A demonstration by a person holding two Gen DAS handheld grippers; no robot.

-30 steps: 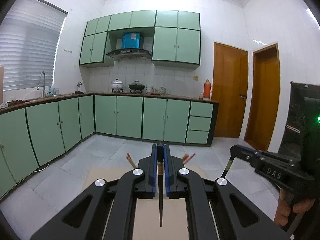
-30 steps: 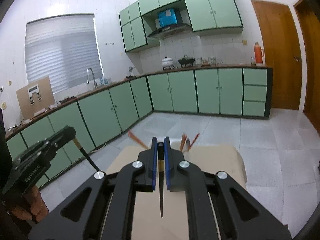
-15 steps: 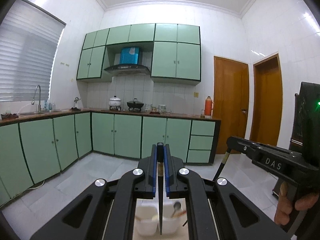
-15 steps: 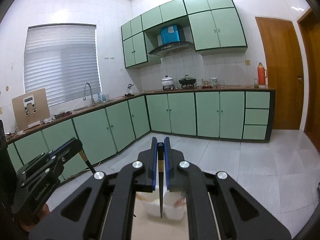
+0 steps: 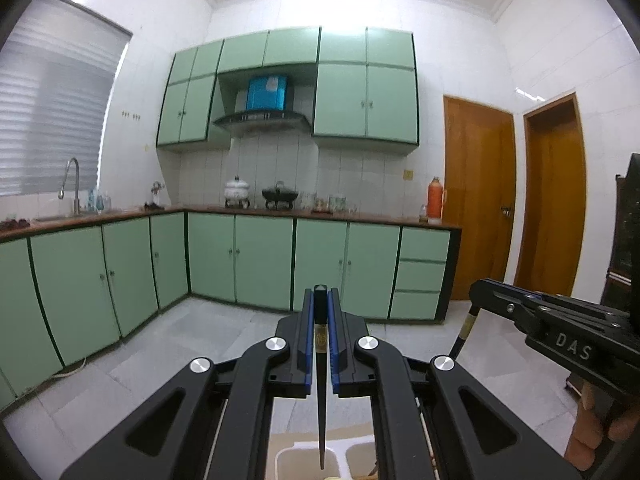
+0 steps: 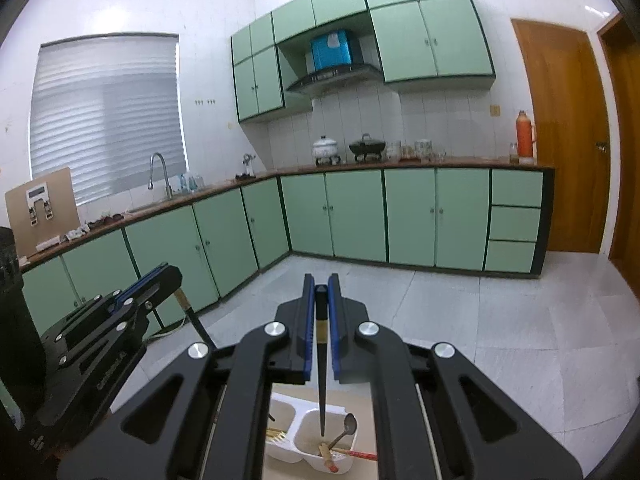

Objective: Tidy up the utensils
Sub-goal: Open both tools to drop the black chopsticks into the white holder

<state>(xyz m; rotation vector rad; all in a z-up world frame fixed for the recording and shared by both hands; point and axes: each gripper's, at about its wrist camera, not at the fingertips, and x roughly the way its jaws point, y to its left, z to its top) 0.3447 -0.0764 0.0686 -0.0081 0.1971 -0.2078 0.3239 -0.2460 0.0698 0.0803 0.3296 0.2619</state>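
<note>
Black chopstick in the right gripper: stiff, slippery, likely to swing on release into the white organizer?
The chopstick looks rigid: it hangs straight from the right gripper. Its glossy, tapered shaft probably slips easily, and held near its thick end, it may pivot. Over the white organizer, it would likely lean on the wall rather than stand.

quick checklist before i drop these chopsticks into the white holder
1. Left gripper shut on its dark chopstick: ok.
2. Right gripper shut on its own chopstick: ok.
3. White holder under the right chopstick's tip: ok, the tip hangs over the compartment holding the spoon.
4. Left tip over a compartment: cannot tell, only the holder's rim shows in the left wrist view.
5. Room in the target compartment: ok, though the spoon and a red-tipped utensil lie in it.
6. The two grippers apart from each other: ok.
</note>
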